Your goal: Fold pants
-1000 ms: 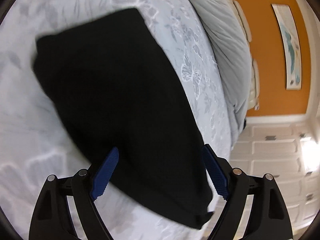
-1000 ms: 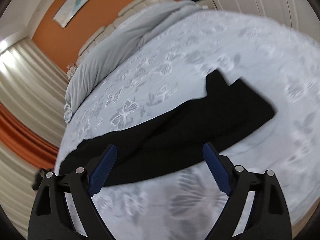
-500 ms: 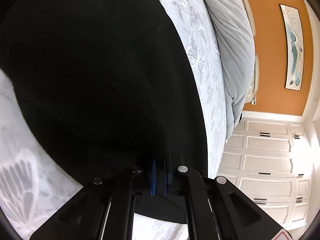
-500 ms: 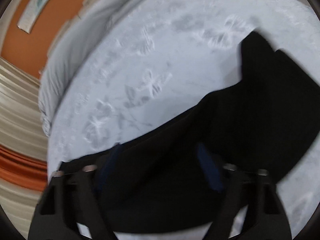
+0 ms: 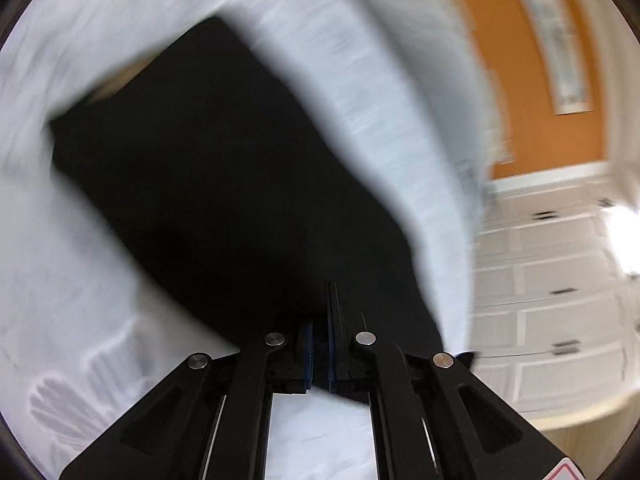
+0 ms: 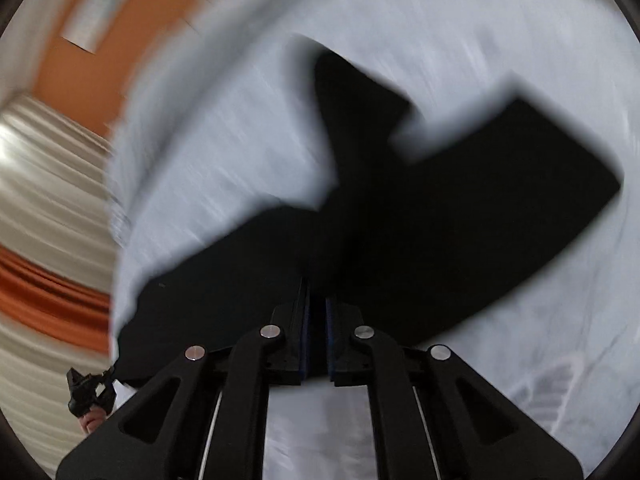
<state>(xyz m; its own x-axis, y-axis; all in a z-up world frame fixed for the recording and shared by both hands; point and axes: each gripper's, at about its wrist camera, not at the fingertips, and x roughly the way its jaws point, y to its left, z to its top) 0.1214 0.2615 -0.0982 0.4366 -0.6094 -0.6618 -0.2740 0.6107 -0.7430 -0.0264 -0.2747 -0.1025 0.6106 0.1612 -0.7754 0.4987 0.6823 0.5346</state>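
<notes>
- Two grippers are seen clamped on the black pants [image 5: 240,184]: left gripper [image 5: 318,344] w/ jaws drawn together on a near edge of the cloth, right gripper [image 6: 316,332] likewise, blue pads nearly meeting w/ fabric between.
- Pants are spread over the bed [image 5: 60,280], on a pale bedspread w/ a faint leaf/butterfly print; in the right wrist view two lobes are seen reaching away from the gripper w/ a notch between them.
- Handling (judged): soft, limp, light cloth; no stiffness to be relied on, so any unheld part is expected to sag and trail. Dark knit is prob. not slippery, but a thin pinch could be pulled out if tugged fast.
- Hold points (judged): best taken at edges/corners, both layers caught together, the two grips kept well apart so the cloth stays taut while carried over for a fold.
- Hard to make out: both views are heavily motion-blurred; seams, waistband vs. hems, and layer count can't be told on the black cloth.
- Whether the near edge is lifted off the bed or only pinched on it can't be told.
- Hidden: the pinched fabric itself is covered by the gripper bodies; a small dark object [image 6: 90,390] w/ a bit of a hand at lower left of the right wrist view is prob. the other gripper, not certain.
- Orange wall [image 5: 516,92] and white cabinets [image 5: 552,280] are smeared.
</notes>
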